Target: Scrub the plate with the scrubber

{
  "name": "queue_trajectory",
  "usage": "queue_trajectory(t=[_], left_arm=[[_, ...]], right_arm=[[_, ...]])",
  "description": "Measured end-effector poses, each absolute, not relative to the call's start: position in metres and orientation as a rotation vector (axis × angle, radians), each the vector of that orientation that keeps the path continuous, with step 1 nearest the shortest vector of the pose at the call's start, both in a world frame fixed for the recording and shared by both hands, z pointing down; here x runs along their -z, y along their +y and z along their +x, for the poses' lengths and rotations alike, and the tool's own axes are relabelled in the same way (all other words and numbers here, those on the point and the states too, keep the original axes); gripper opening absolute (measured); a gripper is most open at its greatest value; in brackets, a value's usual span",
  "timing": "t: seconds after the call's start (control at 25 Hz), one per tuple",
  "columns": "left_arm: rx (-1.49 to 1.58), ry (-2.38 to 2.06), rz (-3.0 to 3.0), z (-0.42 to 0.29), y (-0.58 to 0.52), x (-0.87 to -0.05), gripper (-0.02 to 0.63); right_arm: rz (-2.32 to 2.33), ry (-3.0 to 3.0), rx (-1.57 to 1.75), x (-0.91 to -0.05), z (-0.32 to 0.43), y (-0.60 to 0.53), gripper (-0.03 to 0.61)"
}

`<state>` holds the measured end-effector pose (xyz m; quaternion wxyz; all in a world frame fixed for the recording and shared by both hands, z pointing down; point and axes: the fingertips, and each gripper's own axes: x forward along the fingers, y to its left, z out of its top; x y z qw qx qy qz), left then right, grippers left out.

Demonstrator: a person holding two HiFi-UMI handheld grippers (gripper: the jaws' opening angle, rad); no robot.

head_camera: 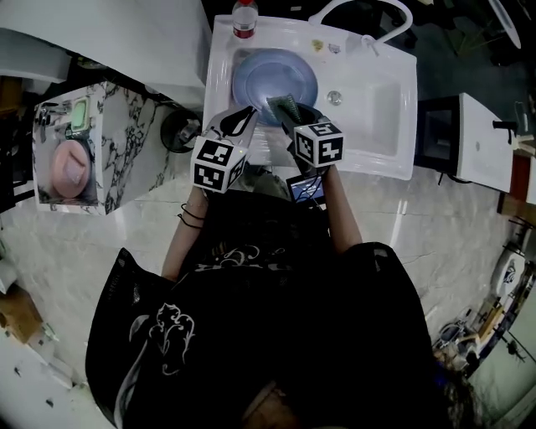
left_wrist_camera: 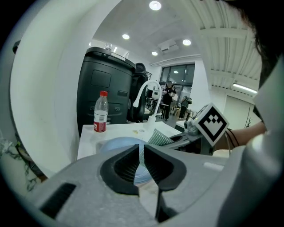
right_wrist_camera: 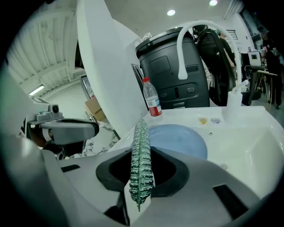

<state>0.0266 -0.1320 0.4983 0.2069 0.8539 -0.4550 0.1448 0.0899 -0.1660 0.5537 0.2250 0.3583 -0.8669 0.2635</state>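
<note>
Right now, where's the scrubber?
Head view centre: scrubber clamped in the right gripper, at the near-right edge of the blue plate, inside the white sink.

The person wears a black top (head_camera: 276,335) with white print and dark wrist bands (head_camera: 191,216); the grey left tool (left_wrist_camera: 141,150) and right tool (right_wrist_camera: 142,155) carry black-and-white marker cubes (head_camera: 219,163).

Left claw (left_wrist_camera: 141,156) pinched on plate (head_camera: 270,71) rim; right claw (right_wrist_camera: 142,166) clamps scrubber (right_wrist_camera: 141,144); forearms (head_camera: 339,209) reach forward.

1 plate (head_camera: 272,80) | 1 scrubber (head_camera: 282,106) | 1 bottle (head_camera: 244,20) | 2 claws (left_wrist_camera: 142,156) (right_wrist_camera: 141,170)
</note>
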Motion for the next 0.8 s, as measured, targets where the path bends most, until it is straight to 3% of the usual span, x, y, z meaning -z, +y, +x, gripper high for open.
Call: queue_trajectory(t=[0.8], left_arm=[[-0.334, -1.362, 2.417, 0.039, -0.097, -0.443, 0.034]], right_arm=[[1.076, -2.555, -0.711, -0.5, 0.106, -0.123, 0.089]])
